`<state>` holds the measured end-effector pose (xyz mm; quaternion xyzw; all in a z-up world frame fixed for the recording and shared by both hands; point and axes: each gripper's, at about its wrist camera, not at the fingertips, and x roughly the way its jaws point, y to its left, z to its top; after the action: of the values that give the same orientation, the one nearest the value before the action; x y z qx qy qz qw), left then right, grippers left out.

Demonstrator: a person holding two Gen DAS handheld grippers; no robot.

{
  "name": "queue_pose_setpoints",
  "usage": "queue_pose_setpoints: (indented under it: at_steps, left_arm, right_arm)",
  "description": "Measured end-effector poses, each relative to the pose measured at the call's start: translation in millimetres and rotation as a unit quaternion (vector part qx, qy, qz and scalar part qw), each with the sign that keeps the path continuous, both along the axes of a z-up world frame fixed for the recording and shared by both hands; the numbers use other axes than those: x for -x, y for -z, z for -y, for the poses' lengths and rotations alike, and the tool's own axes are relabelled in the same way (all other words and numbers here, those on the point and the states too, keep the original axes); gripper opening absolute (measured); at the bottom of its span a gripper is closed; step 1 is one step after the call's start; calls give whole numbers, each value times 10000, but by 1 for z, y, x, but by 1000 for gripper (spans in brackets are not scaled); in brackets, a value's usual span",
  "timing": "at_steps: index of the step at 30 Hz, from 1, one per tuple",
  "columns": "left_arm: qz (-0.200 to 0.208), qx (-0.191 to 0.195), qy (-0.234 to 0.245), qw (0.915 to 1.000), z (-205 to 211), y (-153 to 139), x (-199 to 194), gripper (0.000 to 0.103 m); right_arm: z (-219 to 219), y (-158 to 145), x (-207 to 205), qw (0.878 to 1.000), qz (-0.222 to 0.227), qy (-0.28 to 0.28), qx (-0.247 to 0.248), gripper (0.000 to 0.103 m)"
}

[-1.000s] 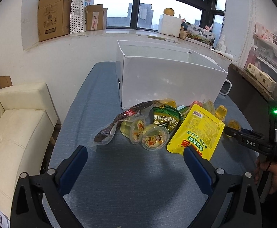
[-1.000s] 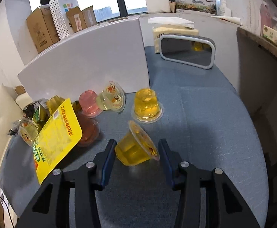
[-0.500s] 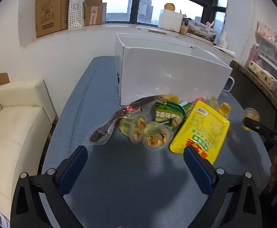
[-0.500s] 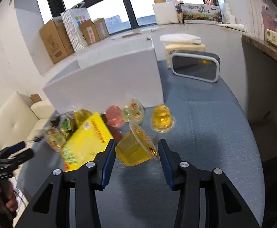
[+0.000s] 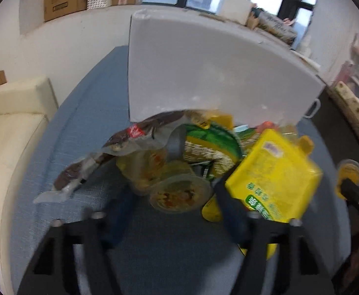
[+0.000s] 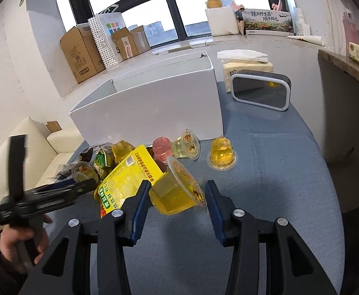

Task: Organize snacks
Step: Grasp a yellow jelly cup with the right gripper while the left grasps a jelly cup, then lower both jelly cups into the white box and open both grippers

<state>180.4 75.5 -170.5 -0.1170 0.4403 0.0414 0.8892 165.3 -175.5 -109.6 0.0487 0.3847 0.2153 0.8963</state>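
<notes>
Left gripper (image 5: pixel 177 194) closing around lower-centre fruit cup (image 5: pixel 179 193); right gripper (image 6: pixel 177 196) clamping jelly cup (image 6: pixel 177 191); risks nudging yellow pouch (image 5: pixel 273 174), slipping.

In the left wrist view we find the whole frame smeared: the left gripper (image 5: pixel 172 196), its jaws closing, is blurred, so we cannot tell whether the pads touch the jelly cup (image 5: pixel 179 193) between them. The right finger hides the lower edge of the yellow bag (image 5: pixel 273 179). At three o'clock the right gripper (image 5: pixel 351 184) is cut off. In the right wrist view, a hand (image 6: pixel 19 243) at eight o'clock is cropped.
</notes>
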Motion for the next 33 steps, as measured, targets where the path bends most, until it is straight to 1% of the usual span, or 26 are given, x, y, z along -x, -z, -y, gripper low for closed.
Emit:
queue_pose_setpoints:
  at_steps: [2, 8, 12, 15, 21, 23, 26, 29, 33]
  left_arm:
    - [33, -34, 34, 10000, 2, 0, 0, 51]
    - [112, 97, 113, 9998, 0, -2, 10, 51]
    - [248, 76, 182, 9995, -1, -11, 29, 51]
    - [458, 81, 276, 9985, 1, -24, 43, 51]
    - [1101, 38, 519, 9926, 6, -77, 57, 51]
    - [1311, 54, 602, 9895, 6, -95, 53, 51]
    - [1466, -52, 657, 9870, 6, -116, 41, 51]
    - [1646, -93, 705, 9838, 4, -135, 19, 51]
    - [1814, -203, 738, 9804, 1, -156, -17, 51]
  right_arm:
    - [1, 1, 0, 10000, 0, -3, 3, 49]
    - [1, 4, 0, 10000, -46, -35, -62, 49]
    - [-4, 4, 2, 9999, -35, -123, -81, 49]
    - [-8, 2, 4, 9998, 9, -187, -91, 49]
    - [-14, -9, 2, 9994, 122, -287, -142, 49]
    - [-18, -16, -2, 9991, 187, -340, -162, 49]
    - [-26, -36, -15, 9980, 404, -451, -198, 49]
    - [-36, -56, -29, 9962, 627, -564, -214, 49]
    - [-49, -83, -63, 9945, 782, -623, -323, 49]
